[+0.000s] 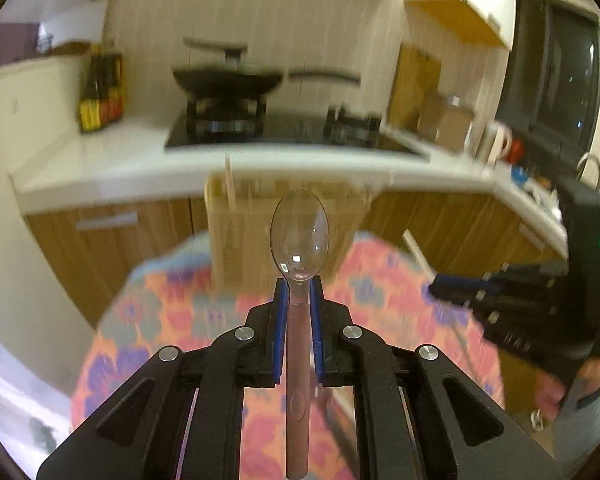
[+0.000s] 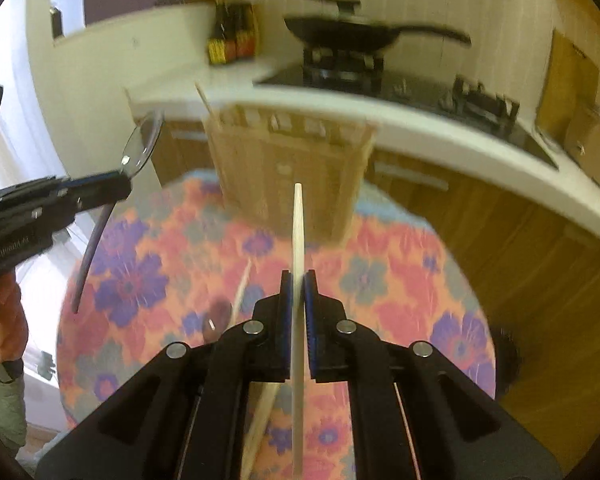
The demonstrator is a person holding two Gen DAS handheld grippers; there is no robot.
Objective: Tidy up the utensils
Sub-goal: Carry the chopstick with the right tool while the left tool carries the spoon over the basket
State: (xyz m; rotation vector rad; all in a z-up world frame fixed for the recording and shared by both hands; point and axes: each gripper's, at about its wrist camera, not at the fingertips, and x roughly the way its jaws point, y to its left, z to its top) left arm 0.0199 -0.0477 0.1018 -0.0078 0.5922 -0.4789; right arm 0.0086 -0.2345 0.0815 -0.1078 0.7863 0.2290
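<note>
My left gripper (image 1: 299, 292) is shut on the handle of a clear plastic spoon (image 1: 299, 236), whose bowl sticks up past the blue pads. In the right wrist view this spoon (image 2: 140, 148) hangs above the table's left side. A pale chopstick (image 2: 298, 220) stands pinched in my right gripper (image 2: 299, 280), which is shut on it. Both grippers are held above the floral tablecloth (image 2: 364, 276). The wooden utensil holder (image 2: 288, 168) stands at the table's far edge with one chopstick (image 2: 204, 100) in it. Another chopstick (image 2: 242, 284) and what looks like a second clear spoon (image 2: 216, 320) lie on the cloth.
Behind the table runs a white kitchen counter (image 1: 100, 160) with a black wok (image 1: 228, 78) on a gas stove, sauce bottles (image 1: 100, 92) at the left and wooden cabinets (image 1: 112, 240) below. A person's hand (image 2: 4, 320) grips the left tool.
</note>
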